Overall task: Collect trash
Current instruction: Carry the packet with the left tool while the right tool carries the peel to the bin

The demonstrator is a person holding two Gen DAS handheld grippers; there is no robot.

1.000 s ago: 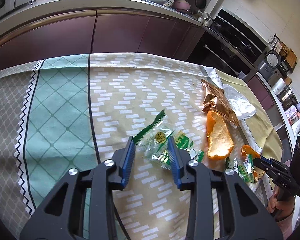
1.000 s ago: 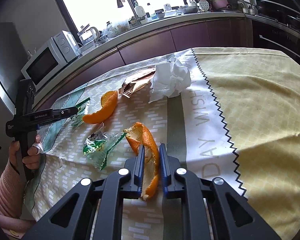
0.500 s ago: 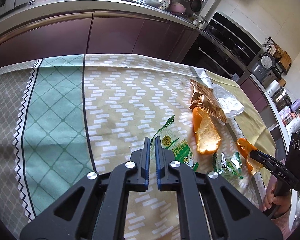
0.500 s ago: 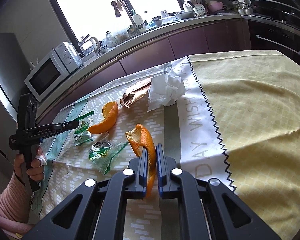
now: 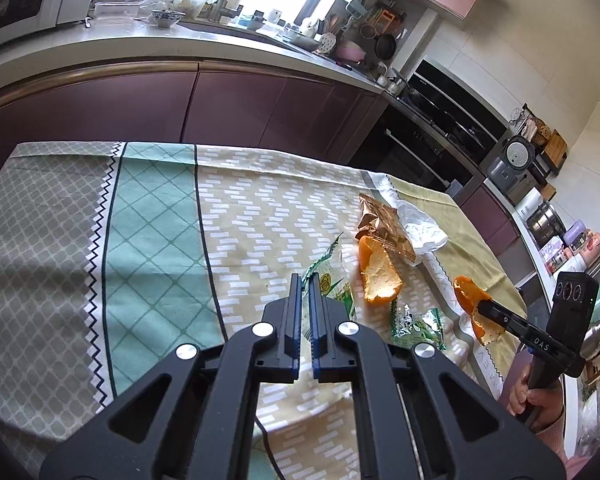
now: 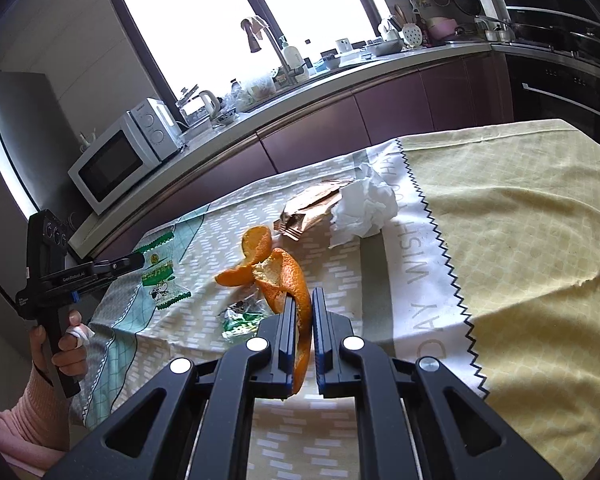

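Kitchen setting: a curved counter with purple cabinet fronts runs behind a table (image 5: 60, 240) covered by a patchwork-patterned cloth, and the trash lies scattered on the cloth's middle and right portions.

Left gripper (image 5: 305, 285): the jaws stand nearly together, clamped on the edge of a green-and-white snack wrapper (image 5: 334, 286). From the right wrist view the wrapper (image 6: 161, 278) hangs from the fingertips, apparently clear of the cloth. The pinch at one edge suits a thin film that offers no body to grasp.

Right gripper (image 6: 301, 312): the jaws are closed to a narrow gap on a long strip of orange peel (image 6: 290, 280), gripped across its thickness, with the curled upper end standing free above the fingertips. It appears raised off the table (the left wrist view supports this).

Remaining on the table: a second orange peel (image 5: 378, 276), a crumpled green wrapper (image 5: 416, 324) just beside it, a gold foil packet (image 5: 380, 224), and a crumpled white tissue (image 6: 364, 206) touching the packet.

Containers: no bin, bag or other trash receptacle is visible in either view, so the destination for the two held items cannot be determined. Judgement: both grippers are loaded, four pieces are not yet collected.
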